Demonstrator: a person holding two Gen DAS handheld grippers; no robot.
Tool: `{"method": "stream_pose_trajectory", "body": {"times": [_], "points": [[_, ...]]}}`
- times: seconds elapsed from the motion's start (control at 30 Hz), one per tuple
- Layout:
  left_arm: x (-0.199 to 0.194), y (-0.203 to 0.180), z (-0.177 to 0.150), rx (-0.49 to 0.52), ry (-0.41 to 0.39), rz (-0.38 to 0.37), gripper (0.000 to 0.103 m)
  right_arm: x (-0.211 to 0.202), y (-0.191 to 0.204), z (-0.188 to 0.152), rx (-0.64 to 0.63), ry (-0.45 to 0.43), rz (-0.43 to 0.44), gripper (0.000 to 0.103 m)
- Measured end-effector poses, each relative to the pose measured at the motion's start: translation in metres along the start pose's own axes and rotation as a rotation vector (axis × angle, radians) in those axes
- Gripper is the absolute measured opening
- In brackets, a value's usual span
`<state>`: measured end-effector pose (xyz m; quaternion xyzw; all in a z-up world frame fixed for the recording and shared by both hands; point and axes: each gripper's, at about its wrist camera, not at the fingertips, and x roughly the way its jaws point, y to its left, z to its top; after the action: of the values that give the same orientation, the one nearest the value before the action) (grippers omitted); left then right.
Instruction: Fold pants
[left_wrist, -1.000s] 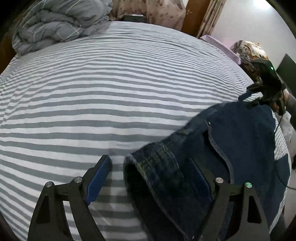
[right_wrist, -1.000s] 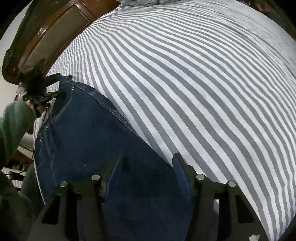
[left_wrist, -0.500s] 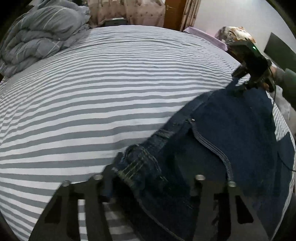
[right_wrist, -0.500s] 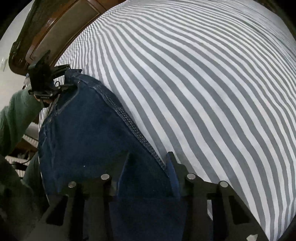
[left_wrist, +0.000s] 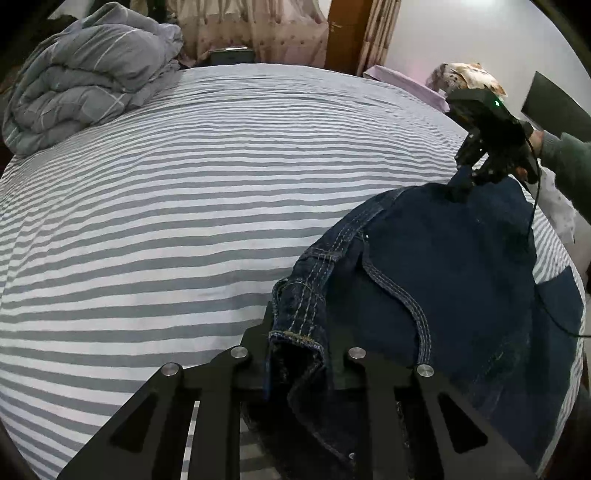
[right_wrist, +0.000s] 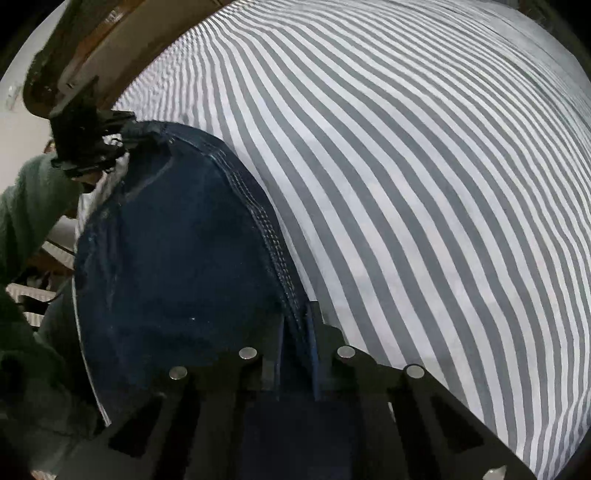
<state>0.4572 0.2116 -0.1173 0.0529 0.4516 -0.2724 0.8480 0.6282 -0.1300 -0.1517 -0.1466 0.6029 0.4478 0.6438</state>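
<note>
My left tongs have just been closing, and now they pinch one corner of the pants, right at the thick stitched band. The pants are dark blue. They lie at the near right corner of the bed, and the rest of the striped bed is bare up to the blanket in the far left corner. My right tongs have just been closing too, and now they clamp the other end of that same stitched edge. So I have both corners. I think this is the grab step, and the fold comes next. For that I must lift both corners together, keep the edge tight, and lay it flat over the rest of the pants.
</note>
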Motion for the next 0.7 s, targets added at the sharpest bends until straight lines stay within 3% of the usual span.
{"method": "stream_pose_trajectory", "body": {"times": [0.13,0.23,0.4,0.7], "points": [[0.001,-0.004,0.000,-0.004,0.006,0.033,0.020,0.015,0.001,0.013,0.013,0.025,-0.074,0.021],[0.000,-0.010,0.001,0.005,0.009,0.073,0.020,0.017,0.012,0.011,0.009,0.001,-0.120,0.012],[-0.018,-0.018,0.006,-0.007,-0.027,0.097,0.020,-0.023,0.035,-0.003,0.037,-0.087,-0.149,0.008],[-0.095,-0.057,0.004,0.033,-0.120,0.094,0.020,-0.092,0.106,-0.053,0.042,-0.165,-0.201,0.008]]}}
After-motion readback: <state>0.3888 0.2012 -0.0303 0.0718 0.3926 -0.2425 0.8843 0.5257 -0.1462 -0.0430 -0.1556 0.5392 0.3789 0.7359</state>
